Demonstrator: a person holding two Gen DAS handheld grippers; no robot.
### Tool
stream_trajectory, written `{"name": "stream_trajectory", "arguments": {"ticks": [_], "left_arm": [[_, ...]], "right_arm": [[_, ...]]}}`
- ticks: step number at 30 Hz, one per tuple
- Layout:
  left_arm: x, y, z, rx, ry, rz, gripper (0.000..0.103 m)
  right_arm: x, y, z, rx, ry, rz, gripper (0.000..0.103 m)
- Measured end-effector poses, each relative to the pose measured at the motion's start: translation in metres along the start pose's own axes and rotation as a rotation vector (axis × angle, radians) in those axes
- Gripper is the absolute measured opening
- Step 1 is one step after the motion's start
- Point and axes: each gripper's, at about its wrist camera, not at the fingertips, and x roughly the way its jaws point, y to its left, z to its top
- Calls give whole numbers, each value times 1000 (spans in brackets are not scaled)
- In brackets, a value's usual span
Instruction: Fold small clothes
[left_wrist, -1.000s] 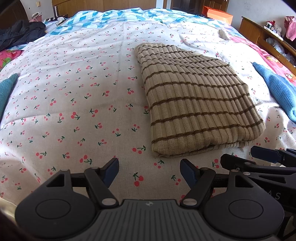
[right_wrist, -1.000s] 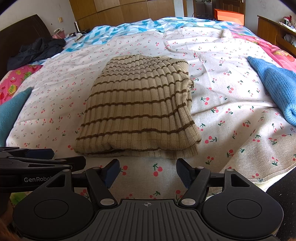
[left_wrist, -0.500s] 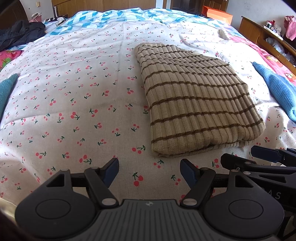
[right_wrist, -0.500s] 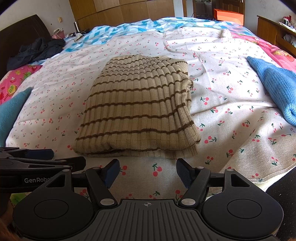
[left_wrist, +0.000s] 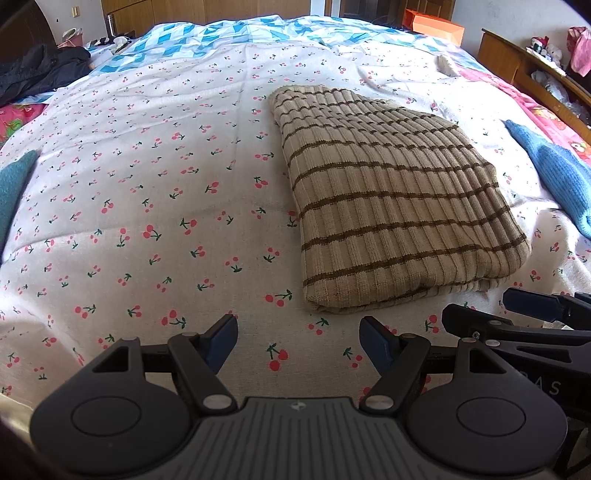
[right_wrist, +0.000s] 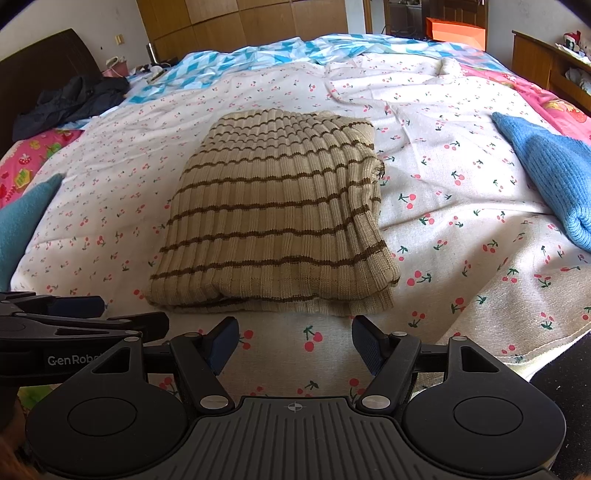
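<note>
A folded beige ribbed sweater (right_wrist: 273, 218) with thin brown stripes lies flat on a bed covered by a white sheet printed with small red cherries (left_wrist: 147, 206). Two hand-held grippers hover side by side over the near edge of the bed, both angled down toward the sheet.

The left gripper (left_wrist: 298, 341) has its blue-padded jaws spread wide with nothing between them; only bare sheet shows in the gap. The sweater lies ahead of it and to its right, its near folded edge just beyond the fingertips.

The right gripper (right_wrist: 294, 341) is likewise wide open and empty. The sweater sits directly ahead of it, near edge just past the fingertips, not touching them.

A bright blue knitted garment (right_wrist: 546, 173) lies well off to the right of both grippers, and a teal one (right_wrist: 22, 218) at the far left edge.
</note>
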Motion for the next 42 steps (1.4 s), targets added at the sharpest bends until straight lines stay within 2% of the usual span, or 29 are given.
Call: {"name": "stream_trajectory", "arguments": {"ticks": [19, 42], "left_arm": [[-2, -5, 2, 26, 3, 32, 77], [-1, -4, 2, 9, 11, 23, 77]], "right_arm": [[1, 0, 1, 1, 2, 0, 69], [1, 0, 0, 1, 4, -4, 69]]}}
